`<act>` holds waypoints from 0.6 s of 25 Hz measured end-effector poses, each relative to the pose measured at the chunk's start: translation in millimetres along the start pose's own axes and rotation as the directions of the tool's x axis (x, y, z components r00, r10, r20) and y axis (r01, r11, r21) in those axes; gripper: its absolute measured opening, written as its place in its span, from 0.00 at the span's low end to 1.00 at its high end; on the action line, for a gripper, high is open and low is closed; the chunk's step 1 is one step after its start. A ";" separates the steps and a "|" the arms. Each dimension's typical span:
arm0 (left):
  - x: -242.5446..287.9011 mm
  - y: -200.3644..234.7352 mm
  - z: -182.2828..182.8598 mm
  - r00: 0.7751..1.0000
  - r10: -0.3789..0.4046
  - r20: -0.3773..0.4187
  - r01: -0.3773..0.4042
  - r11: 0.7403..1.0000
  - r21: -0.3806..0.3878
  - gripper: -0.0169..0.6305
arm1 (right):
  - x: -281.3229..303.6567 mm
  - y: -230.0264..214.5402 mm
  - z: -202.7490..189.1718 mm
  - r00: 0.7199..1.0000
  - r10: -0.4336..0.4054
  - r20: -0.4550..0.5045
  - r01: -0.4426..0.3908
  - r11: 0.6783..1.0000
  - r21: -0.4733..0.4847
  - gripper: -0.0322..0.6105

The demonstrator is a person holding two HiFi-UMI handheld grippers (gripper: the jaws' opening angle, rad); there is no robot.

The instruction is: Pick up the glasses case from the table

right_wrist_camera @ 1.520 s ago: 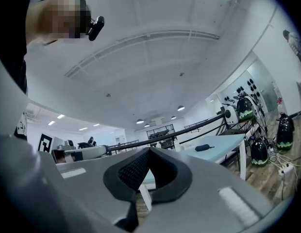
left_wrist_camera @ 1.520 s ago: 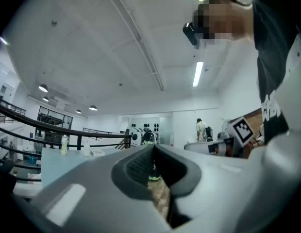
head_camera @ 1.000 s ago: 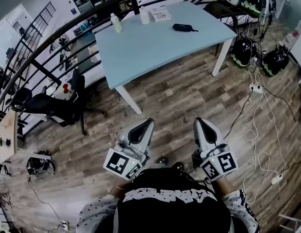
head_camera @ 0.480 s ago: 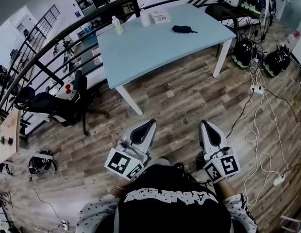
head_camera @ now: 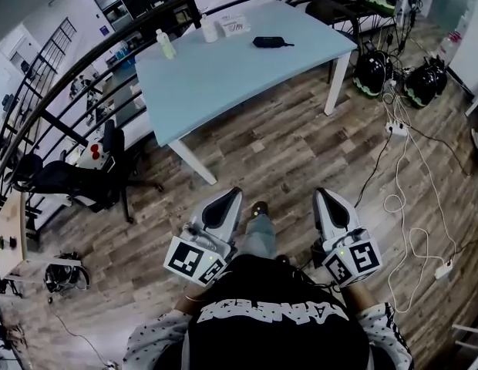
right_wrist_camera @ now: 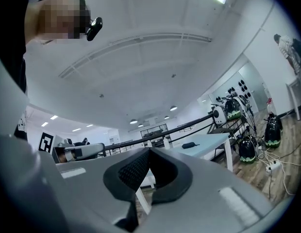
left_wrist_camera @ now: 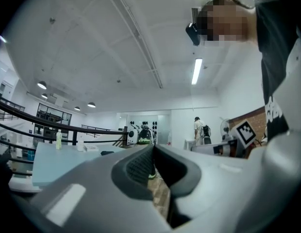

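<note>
The black glasses case (head_camera: 267,42) lies near the far edge of the light blue table (head_camera: 223,83); it also shows small in the right gripper view (right_wrist_camera: 188,145) and as a dark shape in the left gripper view (left_wrist_camera: 107,153). Both grippers are held low in front of the person, well short of the table. My left gripper (head_camera: 233,194) is shut, its jaws meeting with nothing between them (left_wrist_camera: 153,148). Alongside it, my right gripper (head_camera: 321,194) is also shut and holds nothing (right_wrist_camera: 149,152).
A bottle (head_camera: 164,44), a white jar (head_camera: 210,30) and a flat box (head_camera: 233,23) stand at the table's far side. A black railing (head_camera: 85,60) runs behind it. An office chair (head_camera: 77,179) is at left. Cables and a power strip (head_camera: 397,129) lie on the wood floor at right.
The person has stepped toward the table with both grippers carried along; a shoe now shows between the grippers. Both stay shut.
</note>
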State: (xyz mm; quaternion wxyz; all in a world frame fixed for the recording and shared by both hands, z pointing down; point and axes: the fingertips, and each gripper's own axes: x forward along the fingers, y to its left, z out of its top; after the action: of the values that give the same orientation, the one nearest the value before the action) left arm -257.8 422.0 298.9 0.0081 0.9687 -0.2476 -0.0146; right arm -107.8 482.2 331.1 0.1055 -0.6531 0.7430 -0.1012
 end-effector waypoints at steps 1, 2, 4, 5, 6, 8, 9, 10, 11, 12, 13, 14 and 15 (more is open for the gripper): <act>4.8 3.8 -1.2 1.000 0.000 0.003 0.000 1.000 -0.005 0.03 | 2.0 -3.1 1.0 1.000 -0.005 0.000 0.005 1.000 -0.005 0.06; 10.8 7.9 -1.9 1.000 -0.002 0.007 0.002 1.000 -0.010 0.03 | 4.3 -6.9 2.5 1.000 -0.013 0.000 0.013 1.000 -0.010 0.06; 25.6 14.8 -1.6 1.000 -0.015 0.016 0.015 1.000 -0.017 0.03 | 9.0 -16.9 6.5 0.999 -0.035 0.001 0.035 0.999 -0.021 0.06; 33.3 17.5 -0.6 0.999 -0.024 0.021 0.025 1.000 -0.018 0.03 | 11.3 -22.6 8.7 0.999 -0.048 0.002 0.048 0.999 -0.024 0.06; 40.4 20.0 0.9 0.999 -0.033 0.025 0.034 0.999 -0.018 0.03 | 13.6 -28.2 11.1 0.998 -0.061 0.004 0.061 0.998 -0.026 0.06; 52.4 25.2 3.5 0.998 -0.048 0.036 0.048 0.999 -0.015 0.03 | 19.5 -38.7 15.1 0.996 -0.084 0.011 0.084 0.996 -0.026 0.06; 58.1 28.1 3.3 0.998 -0.055 0.039 0.055 0.998 -0.015 0.03 | 23.4 -43.6 16.6 0.996 -0.093 0.014 0.093 0.995 -0.026 0.06; 63.8 31.4 1.6 0.997 -0.061 0.038 0.061 0.998 -0.018 0.03 | 27.9 -48.1 17.8 0.995 -0.100 0.016 0.101 0.995 -0.027 0.06; 69.6 35.3 -1.1 0.997 -0.065 0.034 0.066 0.998 -0.023 0.03 | 32.6 -51.8 18.6 0.994 -0.106 0.016 0.107 0.994 -0.027 0.06; 75.4 39.9 -4.0 0.997 -0.068 0.030 0.069 0.997 -0.030 0.03 | 37.3 -54.9 18.8 0.994 -0.110 0.014 0.110 0.994 -0.028 0.06; 81.1 44.7 -6.1 0.997 -0.069 0.029 0.071 0.997 -0.037 0.03 | 42.0 -57.6 18.3 0.994 -0.112 0.010 0.113 0.993 -0.028 0.06; 86.7 49.3 -7.4 0.997 -0.072 0.030 0.073 0.996 -0.042 0.03 | 46.5 -60.8 17.2 0.993 -0.116 0.006 0.116 0.993 -0.028 0.06; 92.4 53.4 -8.4 0.997 -0.076 0.032 0.077 0.996 -0.044 0.03 | 50.8 -64.8 15.6 0.992 -0.123 0.002 0.123 0.992 -0.025 0.06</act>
State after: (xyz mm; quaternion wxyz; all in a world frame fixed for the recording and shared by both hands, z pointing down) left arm -202.1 330.9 306.2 0.0257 0.9767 -0.2100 -0.0351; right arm -48.0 423.5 333.6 0.0910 -0.6991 0.7024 -0.0980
